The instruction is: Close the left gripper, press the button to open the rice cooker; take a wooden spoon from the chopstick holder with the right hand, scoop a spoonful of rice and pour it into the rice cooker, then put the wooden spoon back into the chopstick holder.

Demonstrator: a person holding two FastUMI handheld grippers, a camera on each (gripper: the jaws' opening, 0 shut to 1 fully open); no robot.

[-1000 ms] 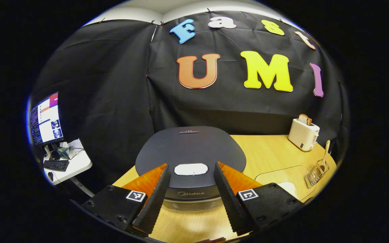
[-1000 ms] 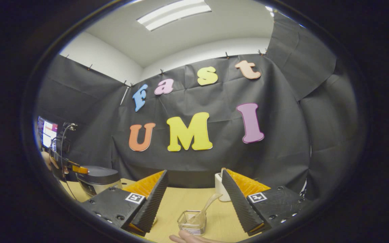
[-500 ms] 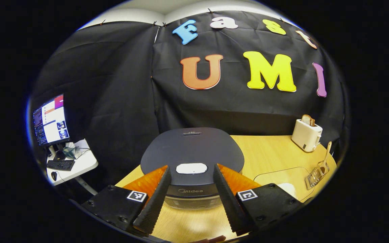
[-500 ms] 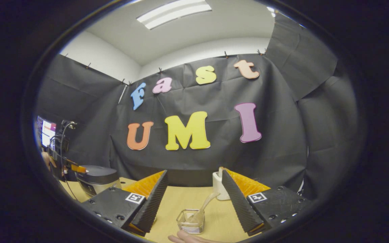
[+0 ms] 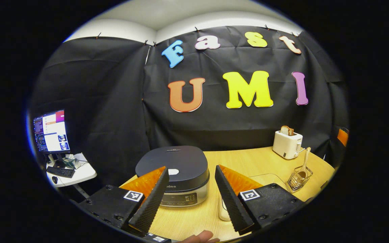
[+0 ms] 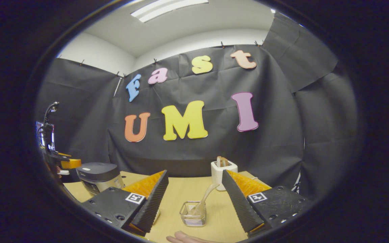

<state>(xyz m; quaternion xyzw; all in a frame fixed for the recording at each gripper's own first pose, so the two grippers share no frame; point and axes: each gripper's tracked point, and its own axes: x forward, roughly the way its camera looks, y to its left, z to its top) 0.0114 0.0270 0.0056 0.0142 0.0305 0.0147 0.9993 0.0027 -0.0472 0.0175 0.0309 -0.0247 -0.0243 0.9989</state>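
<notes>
Left gripper view gives us the left tongs [image 5: 188,197] released, their fingers spread wide and holding nothing, hovering short of the rice cooker [image 5: 173,172], which sits lid down toward the counter's [image 5: 248,162] left edge with its pale button [image 5: 173,171] at the lid's front. We see a wire chopstick holder [image 5: 299,178] near the right edge, the wooden spoon [image 5: 304,164] standing tilted inside it, and a toaster [image 5: 287,144] with bread at the far edge. Right gripper view shows us the right tongs [image 6: 194,202] likewise released and empty, above the counter's near edge, with the chopstick holder [image 6: 192,214] between the fingers and the spoon [image 6: 204,200] leaning in it.
</notes>
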